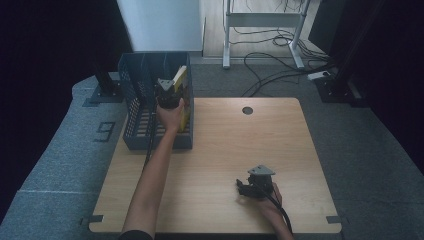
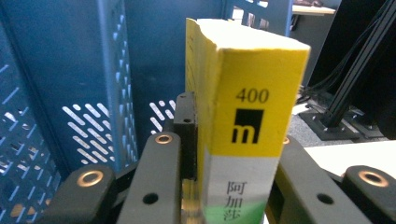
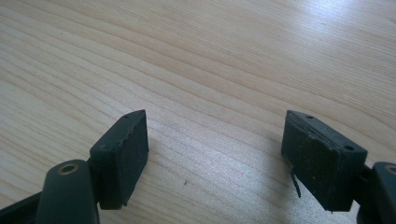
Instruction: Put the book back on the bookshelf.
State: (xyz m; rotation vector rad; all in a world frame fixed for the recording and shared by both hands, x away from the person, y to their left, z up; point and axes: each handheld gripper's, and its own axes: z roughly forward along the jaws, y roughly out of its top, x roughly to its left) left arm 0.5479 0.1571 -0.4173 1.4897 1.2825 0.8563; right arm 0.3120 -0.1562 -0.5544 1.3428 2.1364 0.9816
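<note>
Gripping the yellow book (image 2: 247,116), my left hand-held gripper (image 1: 168,93) held it upright inside the blue crate (image 1: 131,95) at the counter's (image 1: 225,150) far-left corner; next I judged lowering, then releasing. My right hand-held gripper (image 3: 215,154) rested, jaws apart, empty.

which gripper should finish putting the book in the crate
Left. The left gripper is shut on the yellow book at the blue crate; the right gripper rests open on the table.

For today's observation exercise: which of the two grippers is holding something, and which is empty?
The left gripper is shut on the yellow book at the blue crate; the right gripper is open above the table.
</note>
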